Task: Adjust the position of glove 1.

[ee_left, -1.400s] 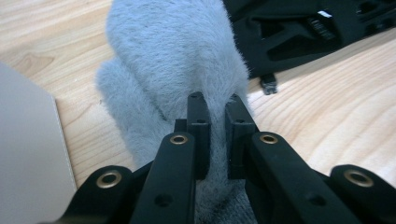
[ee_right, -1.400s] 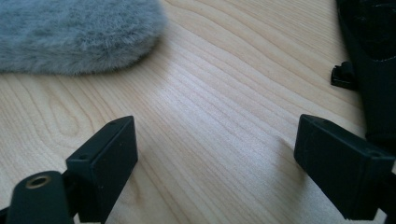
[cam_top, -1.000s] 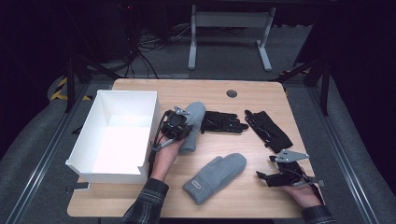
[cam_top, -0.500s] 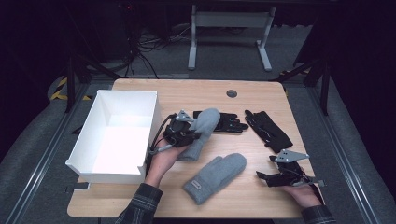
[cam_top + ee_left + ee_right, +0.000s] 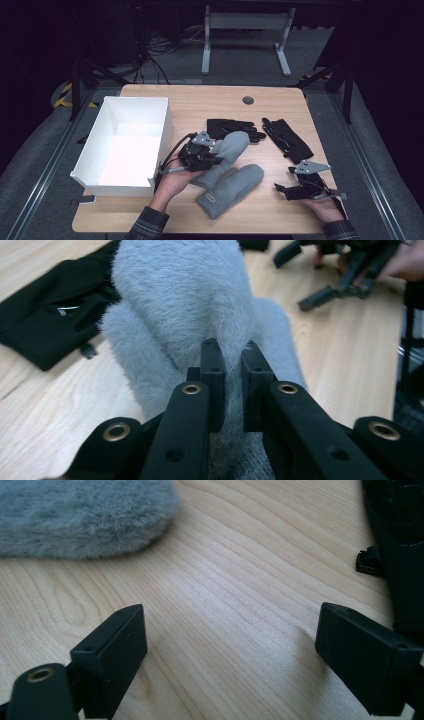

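Note:
My left gripper (image 5: 216, 159) is shut on the cuff end of a fluffy grey mitten (image 5: 231, 146), near the table's middle. In the left gripper view the jaws (image 5: 231, 352) pinch the mitten's fur (image 5: 185, 295). This mitten overlaps a second grey mitten (image 5: 231, 189) that lies flat toward the front edge. My right gripper (image 5: 283, 180) rests at the front right, open, with bare wood between its jaws (image 5: 240, 625). The second mitten's tip (image 5: 85, 515) lies ahead of it to the left.
A white open box (image 5: 135, 107) stands at the left of the wooden table (image 5: 210, 102). Two black gloves (image 5: 232, 129) (image 5: 287, 140) lie behind the mittens; one glove (image 5: 400, 540) borders the right gripper. A round grommet (image 5: 248, 100) sits at the back.
My left gripper has carried the grey mitten rightward, away from the box, and it now lies partly over the second mitten. The right gripper has stayed put.

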Demonstrator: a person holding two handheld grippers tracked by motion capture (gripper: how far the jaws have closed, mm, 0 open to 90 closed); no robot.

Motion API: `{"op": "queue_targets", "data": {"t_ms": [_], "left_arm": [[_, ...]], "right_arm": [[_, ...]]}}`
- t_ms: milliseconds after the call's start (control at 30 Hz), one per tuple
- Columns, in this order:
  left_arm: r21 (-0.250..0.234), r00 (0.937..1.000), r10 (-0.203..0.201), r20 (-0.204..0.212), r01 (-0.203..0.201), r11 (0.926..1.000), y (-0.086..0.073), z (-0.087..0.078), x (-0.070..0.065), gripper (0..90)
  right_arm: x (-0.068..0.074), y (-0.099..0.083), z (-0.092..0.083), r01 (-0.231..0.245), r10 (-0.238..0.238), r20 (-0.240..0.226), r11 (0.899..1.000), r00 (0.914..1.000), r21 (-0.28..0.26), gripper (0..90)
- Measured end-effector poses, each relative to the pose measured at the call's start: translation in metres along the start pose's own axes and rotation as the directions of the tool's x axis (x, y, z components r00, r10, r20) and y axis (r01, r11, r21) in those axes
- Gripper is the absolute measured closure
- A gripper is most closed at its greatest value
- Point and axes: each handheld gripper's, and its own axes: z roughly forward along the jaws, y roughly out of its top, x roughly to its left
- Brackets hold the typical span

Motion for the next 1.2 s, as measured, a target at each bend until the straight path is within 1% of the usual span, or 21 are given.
{"op": "queue_targets", "data": {"t_ms": [133,233,300,367,400,467,500,533,600,633,700,767,867,933,967,1067,1100,1133,1167,1200], "left_arm": [[0.014,0.9989,0.028,0.037,-0.029,0.9995,-0.004,0.003,-0.007,84.2],[0.039,0.9956,0.07,0.062,-0.072,0.9966,-0.006,0.009,-0.015,84.1],[0.046,0.9932,0.087,0.078,-0.091,0.9948,-0.007,0.012,-0.018,84.2],[0.046,0.9929,0.091,0.077,-0.095,0.9944,-0.007,0.013,-0.02,84.2],[0.049,0.9904,0.107,0.088,-0.111,0.9926,-0.007,0.015,-0.021,84.2],[0.053,0.989,0.115,0.094,-0.12,0.9914,-0.006,0.017,-0.024,84.2],[0.061,0.9866,0.13,0.099,-0.136,0.9888,-0.006,0.02,-0.027,84.2],[0.061,0.9866,0.13,0.099,-0.136,0.9888,-0.006,0.02,-0.027,84.2],[0.065,0.9841,0.143,0.105,-0.15,0.9865,-0.007,0.023,-0.029,84.2],[0.066,0.9835,0.143,0.111,-0.151,0.9864,-0.007,0.025,-0.03,84.1],[0.085,0.9823,0.154,0.107,-0.163,0.9829,-0.009,0.03,-0.031,84.1],[0.089,0.9825,0.153,0.106,-0.163,0.9827,-0.009,0.032,-0.031,84.0],[0.101,0.9793,0.158,0.127,-0.171,0.9801,-0.014,0.04,-0.031,83.8],[0.119,0.9784,0.155,0.137,-0.171,0.978,-0.016,0.044,-0.033,83.6],[0.117,0.9762,0.163,0.143,-0.18,0.9767,-0.017,0.046,-0.033,83.5],[0.118,0.9754,0.159,0.153,-0.178,0.977,-0.018,0.048,-0.033,82.5],[0.121,0.9763,0.153,0.153,-0.172,0.9775,-0.018,0.048,-0.033,81.5],[0.114,0.9756,0.157,0.153,-0.175,0.9779,-0.018,0.048,-0.033,78.6],[0.109,0.9759,0.157,0.152,-0.174,0.9787,-0.018,0.047,-0.033,74.7],[0.106,0.9779,0.146,0.149,-0.163,0.9809,-0.018,0.046,-0.034,69.5]], "right_arm": [[0.0,0.0,0.0,0.0,0.0,0.0,1.0,1.0,0.0,13.5],[0.0,0.0,0.0,0.0,0.0,0.0,1.0,1.0,0.0,13.5],[0.0,0.0,0.0,0.0,0.0,0.0,1.0,1.0,0.0,13.5],[0.0,0.0,0.0,0.0,0.0,0.0,1.0,1.0,0.0,13.5],[0.0,0.0,0.0,0.0,0.0,0.0,1.0,1.0,0.0,13.5],[0.0,0.0,0.0,0.0,0.0,0.0,1.0,1.0,0.0,13.5],[0.0,0.0,0.0,0.0,0.0,0.0,1.0,1.0,-0.001,13.5],[0.0,0.0,0.0,0.0,0.0,0.0,1.0,1.0,-0.001,13.5],[0.0,0.0,0.0,0.0,0.0,0.0,1.0,1.0,-0.001,13.6],[0.0,0.0,0.0,0.0,0.0,0.0,1.0,1.0,0.0,13.5],[0.0,0.0,0.0,0.0,0.0,0.0,1.0,1.0,0.0,13.5],[0.0,0.0,0.0,0.0,0.0,0.0,1.0,1.0,0.0,13.5],[0.0,0.0,0.0,0.0,0.0,0.0,1.0,1.0,0.0,13.6],[0.0,0.0,0.0,0.0,0.0,0.0,1.0,1.0,-0.001,13.5],[0.0,0.0,0.0,-0.001,0.001,0.0,1.0,1.0,0.0,13.5],[0.0,0.0,0.0,0.0,0.0,0.0,1.0,1.0,0.0,13.5],[0.0,0.0,0.0,0.0,0.0,0.0,1.0,1.0,0.0,13.5],[0.0,0.0,0.0,0.001,-0.001,0.0,1.0,1.0,0.0,13.5],[0.0,0.0,0.0,0.001,-0.001,0.0,1.0,1.0,0.0,13.5],[0.0,0.0,0.0,0.001,-0.001,0.0,1.0,1.0,0.0,13.5]]}}
